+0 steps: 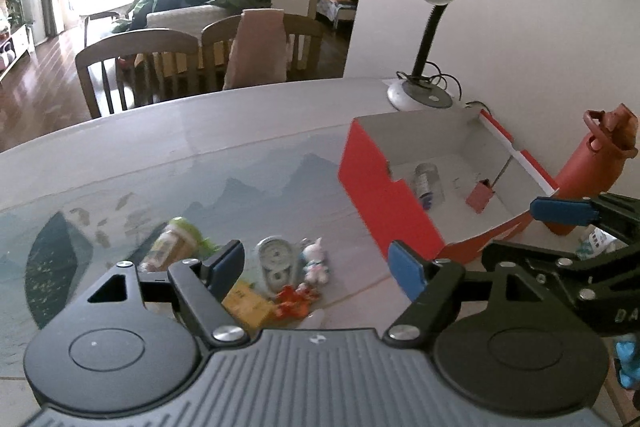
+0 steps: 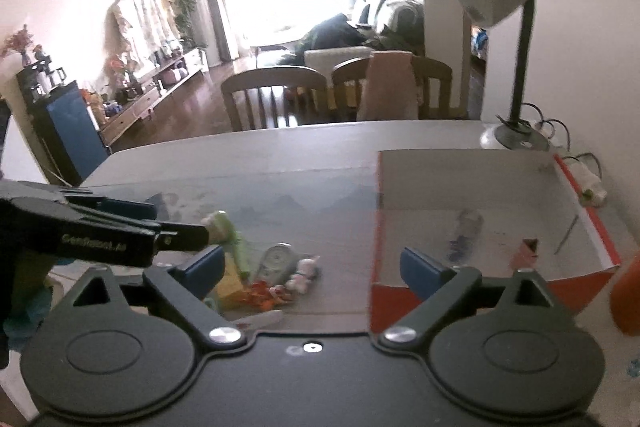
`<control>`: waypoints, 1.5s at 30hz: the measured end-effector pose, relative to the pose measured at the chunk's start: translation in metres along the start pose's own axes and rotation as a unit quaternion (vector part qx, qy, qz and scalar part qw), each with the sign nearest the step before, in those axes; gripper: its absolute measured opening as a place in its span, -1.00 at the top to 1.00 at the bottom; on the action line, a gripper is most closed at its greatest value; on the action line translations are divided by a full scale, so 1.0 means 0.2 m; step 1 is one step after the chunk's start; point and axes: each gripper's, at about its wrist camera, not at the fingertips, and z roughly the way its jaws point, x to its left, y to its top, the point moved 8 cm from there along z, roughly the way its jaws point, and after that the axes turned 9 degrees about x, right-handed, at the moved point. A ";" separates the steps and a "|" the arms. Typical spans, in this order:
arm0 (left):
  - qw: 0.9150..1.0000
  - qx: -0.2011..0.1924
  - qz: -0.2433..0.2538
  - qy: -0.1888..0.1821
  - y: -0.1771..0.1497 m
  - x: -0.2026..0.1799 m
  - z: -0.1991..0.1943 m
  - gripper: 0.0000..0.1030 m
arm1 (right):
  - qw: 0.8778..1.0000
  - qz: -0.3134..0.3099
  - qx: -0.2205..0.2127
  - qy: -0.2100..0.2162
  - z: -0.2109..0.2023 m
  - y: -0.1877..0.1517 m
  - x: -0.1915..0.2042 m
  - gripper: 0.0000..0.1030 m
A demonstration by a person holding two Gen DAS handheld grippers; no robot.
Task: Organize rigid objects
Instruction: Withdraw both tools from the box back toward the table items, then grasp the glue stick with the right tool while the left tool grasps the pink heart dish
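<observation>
Roughly speaking, the sorting is partly done. On the table (image 1: 160, 155) stands the red box (image 1: 372, 195), open at the top, and two things already lie on its white floor: a small clear bottle (image 1: 429, 183), on its side with its long axis running from the near wall toward the far one, and a little red block (image 1: 480, 195) beside it.

Left to move is the heap just left of the box: a green-capped jar (image 1: 172, 243) tipped over, cap end pointing away to the right; a yellow carton (image 1: 246, 305); a pale oval tape dispenser (image 1: 274, 263), long axis running away from the camera; a white rabbit figure (image 1: 316, 259); and a small orange toy (image 1: 294, 301).

Both the left gripper (image 1: 318, 265) and right gripper (image 2: 312, 265) hover over this heap, jaws spread, nothing between them.
</observation>
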 end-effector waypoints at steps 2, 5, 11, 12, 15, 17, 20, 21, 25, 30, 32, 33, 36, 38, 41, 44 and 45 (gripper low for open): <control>1.000 -0.001 -0.003 -0.002 -0.02 0.07 -0.02 -0.54 | 1.000 0.000 -0.005 0.002 0.00 -0.01 0.05 -0.86; 1.000 -0.004 -0.006 0.003 -0.06 0.16 -0.05 -0.55 | 1.000 0.004 -0.002 0.003 0.03 -0.04 0.12 -0.86; 1.000 -0.007 -0.006 0.003 -0.13 0.30 -0.06 -0.60 | 1.000 0.006 0.014 -0.015 0.13 -0.09 0.22 -0.86; 1.000 -0.007 -0.006 0.005 -0.14 0.32 -0.06 -0.65 | 1.000 0.008 0.017 -0.017 0.15 -0.10 0.23 -0.86; 1.000 -0.012 -0.011 0.003 -0.17 0.38 -0.05 -0.84 | 0.999 0.010 0.026 -0.024 0.21 -0.12 0.25 -0.86; 1.000 -0.014 -0.019 0.003 -0.18 0.42 -0.04 -0.95 | 0.999 0.012 0.033 -0.030 0.23 -0.14 0.27 -0.86; 0.999 -0.018 -0.028 0.001 -0.21 0.47 -0.01 -0.96 | 0.998 0.016 0.042 -0.038 0.28 -0.16 0.29 -0.86; 0.999 -0.019 -0.030 0.001 -0.22 0.49 0.00 -0.96 | 0.998 0.017 0.045 -0.043 0.30 -0.17 0.29 -0.86; 0.999 -0.014 -0.033 0.006 -0.28 0.55 0.06 -0.97 | 0.996 0.024 0.062 -0.057 0.38 -0.20 0.29 -0.85; 0.999 0.010 -0.035 0.000 -0.38 0.61 0.17 -0.97 | 0.993 0.030 0.085 -0.079 0.52 -0.24 0.29 -0.85; 0.999 0.019 -0.035 0.003 -0.43 0.62 0.23 -0.97 | 0.991 0.037 0.095 -0.087 0.58 -0.26 0.28 -0.85; 0.999 0.023 -0.033 0.004 -0.45 0.63 0.25 -0.97 | 0.990 0.042 0.101 -0.089 0.61 -0.27 0.28 -0.85; 0.999 0.030 -0.023 0.006 -0.48 0.62 0.30 -0.97 | 0.987 0.056 0.115 -0.096 0.68 -0.29 0.27 -0.84; 0.999 0.031 -0.010 0.007 -0.50 0.61 0.33 -0.96 | 0.985 0.063 0.123 -0.104 0.72 -0.30 0.26 -0.83; 0.999 0.034 -0.003 0.010 -0.52 0.60 0.37 -0.97 | 0.982 0.075 0.136 -0.111 0.77 -0.32 0.25 -0.82; 0.999 0.042 -0.012 0.007 -0.53 0.61 0.39 -0.97 | 0.980 0.078 0.145 -0.115 0.82 -0.34 0.26 -0.81; 0.999 0.043 -0.013 0.007 -0.54 0.62 0.40 -0.96 | 0.979 0.078 0.148 -0.117 0.84 -0.34 0.26 -0.81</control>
